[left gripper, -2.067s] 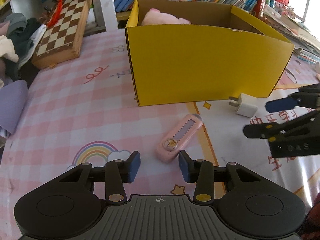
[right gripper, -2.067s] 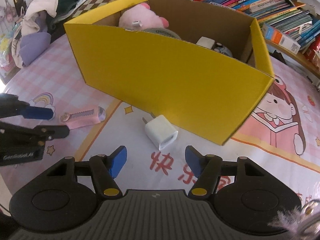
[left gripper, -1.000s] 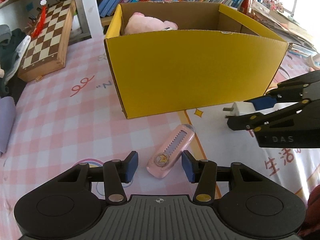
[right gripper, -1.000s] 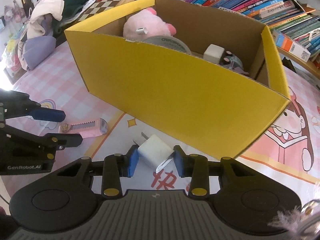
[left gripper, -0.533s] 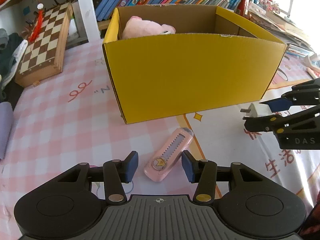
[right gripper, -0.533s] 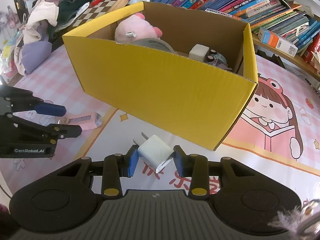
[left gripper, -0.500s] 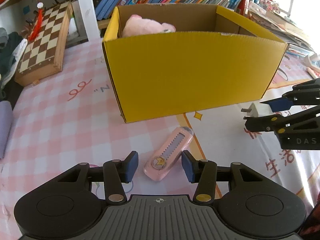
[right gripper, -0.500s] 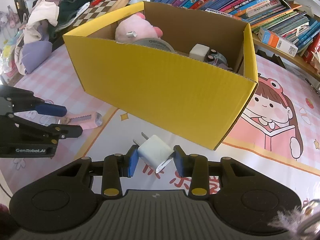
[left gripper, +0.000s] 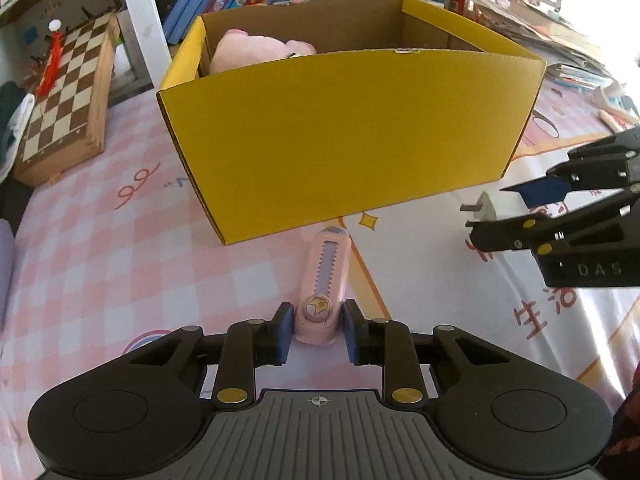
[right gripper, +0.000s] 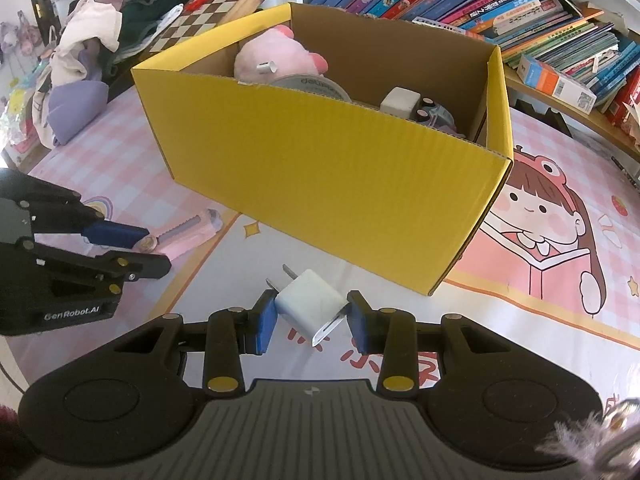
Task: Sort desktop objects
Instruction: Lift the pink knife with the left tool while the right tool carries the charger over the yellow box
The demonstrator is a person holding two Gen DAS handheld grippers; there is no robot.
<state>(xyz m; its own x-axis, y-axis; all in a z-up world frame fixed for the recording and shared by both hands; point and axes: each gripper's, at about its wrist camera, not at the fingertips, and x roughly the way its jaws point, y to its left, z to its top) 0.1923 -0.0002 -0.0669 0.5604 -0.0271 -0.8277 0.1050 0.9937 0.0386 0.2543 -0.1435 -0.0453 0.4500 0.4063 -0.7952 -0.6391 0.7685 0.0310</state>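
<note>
A pink utility knife (left gripper: 326,268) lies on the pink checked cloth, pointing at the yellow box (left gripper: 352,136). My left gripper (left gripper: 316,320) is closing its jaws on the knife's near end, and both blue pads touch its sides. In the right wrist view the same knife (right gripper: 188,232) shows between the left gripper's fingers (right gripper: 120,234). My right gripper (right gripper: 310,316) is shut on a white charger plug (right gripper: 308,300), held tilted just above the cloth in front of the box (right gripper: 328,180). Its prongs point up and to the left.
The box holds a pink plush (right gripper: 276,56), a grey disc and small items. A chessboard (left gripper: 64,104) lies at the far left. Books (right gripper: 520,8) line the shelf behind. A clothes pile (right gripper: 92,40) sits beyond the table's left edge.
The left jaws have closed from wide apart onto the knife's near end, and the knife now points straight ahead. The right gripper still holds the plug in about the same place.
</note>
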